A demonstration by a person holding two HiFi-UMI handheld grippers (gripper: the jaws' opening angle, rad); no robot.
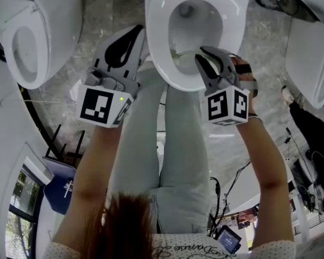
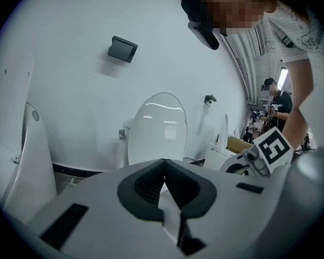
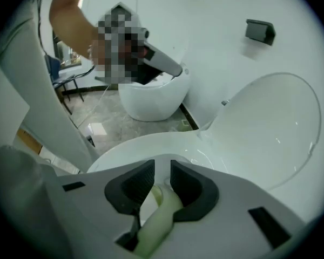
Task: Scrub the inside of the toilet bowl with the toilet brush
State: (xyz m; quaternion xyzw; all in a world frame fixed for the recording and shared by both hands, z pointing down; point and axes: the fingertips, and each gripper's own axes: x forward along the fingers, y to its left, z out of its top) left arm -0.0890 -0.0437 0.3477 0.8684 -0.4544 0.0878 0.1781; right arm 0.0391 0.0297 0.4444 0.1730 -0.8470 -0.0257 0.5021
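right gripper (image 3: 162, 178) is clamped on the pale green plastic toilet brush handle (image 3: 157, 217) over the front rim of the white ceramic toilet bowl (image 1: 157, 53), left gripper (image 2: 163, 183) just beside that rim, its 2 jaws pinched together, empty

This is looking like a toilet showroom or test room: a second toilet (image 1: 22, 36) is standing left of the middle toilet (image 1: 157, 42), a third toilet (image 1: 313, 63) right of it, all sharing one stone floor (image 1: 97, 9).
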